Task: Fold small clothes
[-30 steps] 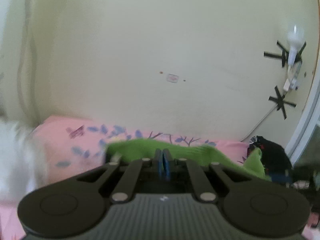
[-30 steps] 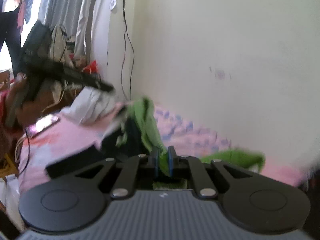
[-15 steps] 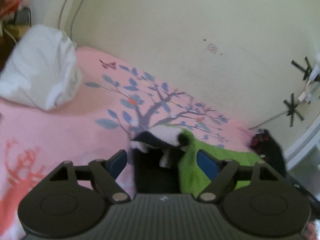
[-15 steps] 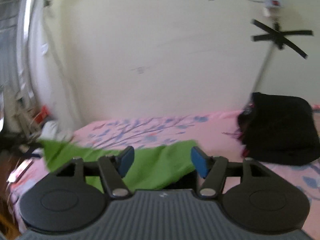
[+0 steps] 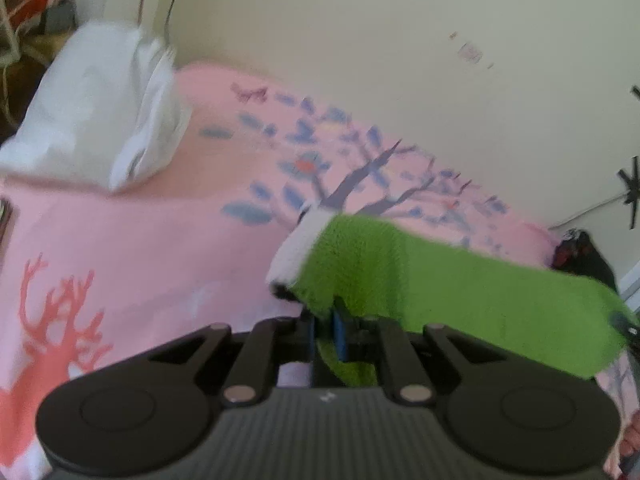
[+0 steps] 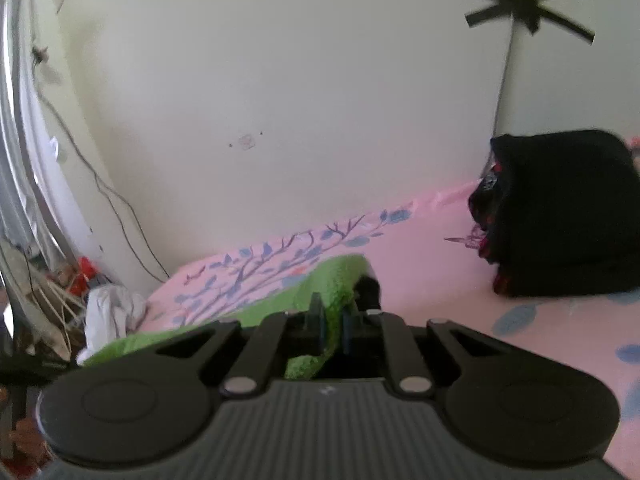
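Observation:
A small fuzzy green garment (image 5: 460,292) with a white and black trimmed end (image 5: 296,248) hangs stretched above the pink bedsheet (image 5: 140,248). My left gripper (image 5: 327,332) is shut on its near edge close to the trimmed end. In the right wrist view the same green garment (image 6: 256,316) runs off to the left, and my right gripper (image 6: 331,330) is shut on its other end. Both pairs of blue pads pinch green fabric.
A white pillow (image 5: 96,108) lies at the bed's far left. A stack of black clothes (image 6: 564,216) sits on the bed at the right by the wall. Cables and clutter (image 6: 76,280) hang beside the bed's left end. The cream wall bounds the bed's far side.
Half a second ago both grippers were open over the green garment. Both have now closed on it and hold it stretched between them.

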The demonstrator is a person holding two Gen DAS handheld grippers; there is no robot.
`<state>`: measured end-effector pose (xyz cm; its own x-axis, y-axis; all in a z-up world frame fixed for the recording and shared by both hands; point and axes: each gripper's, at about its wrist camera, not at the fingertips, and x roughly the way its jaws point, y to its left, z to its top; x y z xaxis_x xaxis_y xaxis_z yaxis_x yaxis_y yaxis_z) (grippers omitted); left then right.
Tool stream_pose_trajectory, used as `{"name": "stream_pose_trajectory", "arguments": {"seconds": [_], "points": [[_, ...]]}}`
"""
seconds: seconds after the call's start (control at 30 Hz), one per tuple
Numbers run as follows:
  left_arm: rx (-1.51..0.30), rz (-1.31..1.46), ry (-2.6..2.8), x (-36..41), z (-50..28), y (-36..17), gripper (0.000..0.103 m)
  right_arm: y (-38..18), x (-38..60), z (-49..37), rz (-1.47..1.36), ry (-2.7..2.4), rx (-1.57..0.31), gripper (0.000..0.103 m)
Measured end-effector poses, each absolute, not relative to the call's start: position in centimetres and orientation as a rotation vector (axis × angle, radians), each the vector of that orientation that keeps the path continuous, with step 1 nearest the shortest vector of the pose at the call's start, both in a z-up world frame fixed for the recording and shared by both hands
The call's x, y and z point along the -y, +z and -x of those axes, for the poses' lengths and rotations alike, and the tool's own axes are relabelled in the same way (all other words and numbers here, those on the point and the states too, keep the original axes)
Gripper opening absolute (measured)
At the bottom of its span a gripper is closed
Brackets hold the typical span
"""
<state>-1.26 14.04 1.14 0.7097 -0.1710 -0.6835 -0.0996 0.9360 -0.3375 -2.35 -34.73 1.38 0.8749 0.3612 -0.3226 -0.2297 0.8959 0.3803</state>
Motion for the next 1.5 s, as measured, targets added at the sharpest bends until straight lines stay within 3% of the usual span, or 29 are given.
{"name": "stream_pose_trajectory", "arguments": {"seconds": [0.13,0.27,0.3,0.33,0.37,0.5,0.73,0.8,0.83,0.87,0.97,1.03,1.1,1.13,1.17,1.37,1.43,1.5], "points": [[-0.770,0.248,0.005,-12.3,1.8,0.1,0.012,-2.8,34.4,1.0,-0.278,0.235,-0.532,0.005],[-0.762,0.188,0.026,-11.9,2.6,1.6,0.020,-2.5,34.7,0.6,-0.302,0.225,-0.498,0.011],[-0.728,0.198,0.035,-12.5,3.5,2.5,0.024,-2.1,34.8,0.9,-0.295,0.216,-0.490,0.016],[-0.692,0.213,0.046,-13.1,4.2,3.3,0.027,-1.7,35.4,1.4,-0.314,0.202,-0.475,0.043],[-0.648,0.239,0.059,-13.9,5.1,4.3,0.031,-1.2,36.0,2.1,-0.349,0.193,-0.444,0.060],[-0.547,0.307,0.008,-14.7,5.5,7.0,0.031,1.8,35.1,3.9,-0.378,0.259,-0.329,0.058],[-0.583,0.226,-0.124,-10.0,-0.5,4.0,0.030,1.2,23.7,-0.1,-0.203,0.564,-0.485,0.052],[-0.678,0.236,-0.078,-10.3,-2.3,1.5,0.027,-0.6,23.4,-1.5,-0.214,0.536,-0.580,0.039],[-0.707,0.254,-0.075,-10.7,-2.7,0.3,0.027,-1.5,24.2,-1.8,-0.224,0.498,-0.613,0.011],[-0.689,0.267,-0.090,-11.1,-2.4,-0.1,0.027,-2.0,25.3,-1.7,-0.229,0.473,-0.604,0.006],[-0.695,0.240,-0.049,-11.6,-2.0,-0.1,0.008,-2.1,29.5,-0.3,-0.290,0.365,-0.620,0.006],[-0.707,0.296,-0.053,-12.2,-1.4,0.4,0.008,-1.9,32.9,1.3,-0.405,0.356,-0.631,0.012],[-0.668,0.354,-0.126,-12.1,-0.3,1.7,0.009,-1.3,35.5,3.1,-0.495,0.350,-0.598,0.032],[-0.649,0.367,-0.170,-11.6,0.2,2.3,0.010,-0.9,36.7,3.9,-0.517,0.322,-0.573,0.059],[-0.642,0.374,-0.209,-10.8,0.6,2.6,0.010,-0.6,37.5,4.4,-0.524,0.285,-0.560,0.064],[-0.745,0.348,-0.446,-4.7,-0.6,0.9,0.010,-3.0,37.6,2.1,-0.605,0.300,-0.734,0.061],[-0.796,0.353,-0.480,-3.5,-0.7,-0.8,0.009,-3.3,36.5,1.9,-0.599,0.298,-0.705,0.061],[-0.789,0.349,-0.489,-3.1,-0.3,-1.9,0.009,-3.3,35.7,1.0,-0.635,0.342,-0.726,0.047]]}}
